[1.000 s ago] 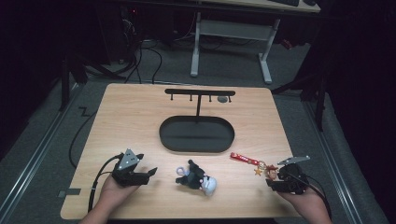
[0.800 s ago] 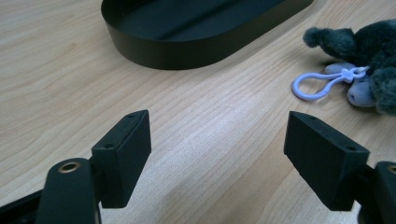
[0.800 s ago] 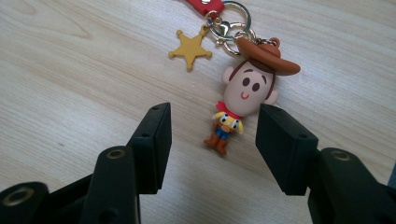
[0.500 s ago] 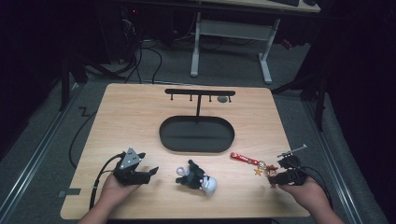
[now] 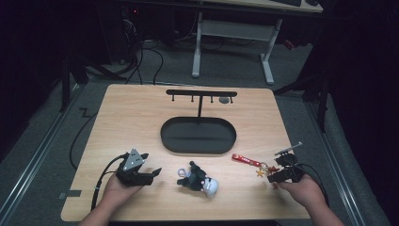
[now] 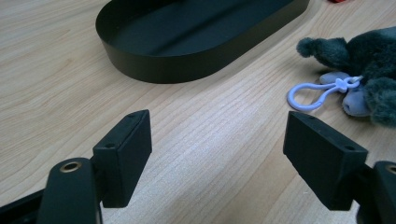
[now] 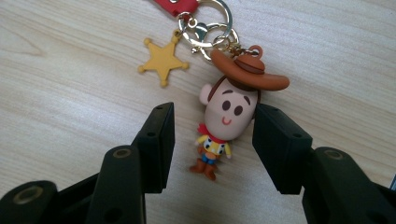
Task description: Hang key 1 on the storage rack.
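I have the right gripper (image 7: 212, 135) near the wooden table's (image 5: 141, 117) near right corner, jaws apart and just now opening slightly, straddling the cowboy keychain (image 7: 226, 112) without gripping. My left gripper (image 6: 217, 154) sits gaping by the near left edge. A black oval tray (image 5: 197, 135) holds the centre; grey floor and dark desks surround us.

Both forearms are showing bare, with no sleeves in sight. The left tool (image 5: 149, 173) is wearing a grey three-cornered plate on its black body, and a black cable is trailing from its rear. Its black jaws are ending in blocky rectangular pads, with a brass-ringed hole at one knuckle. The right tool (image 7: 212, 128) is showing matching black jaws, small screw holes dotting their edges.
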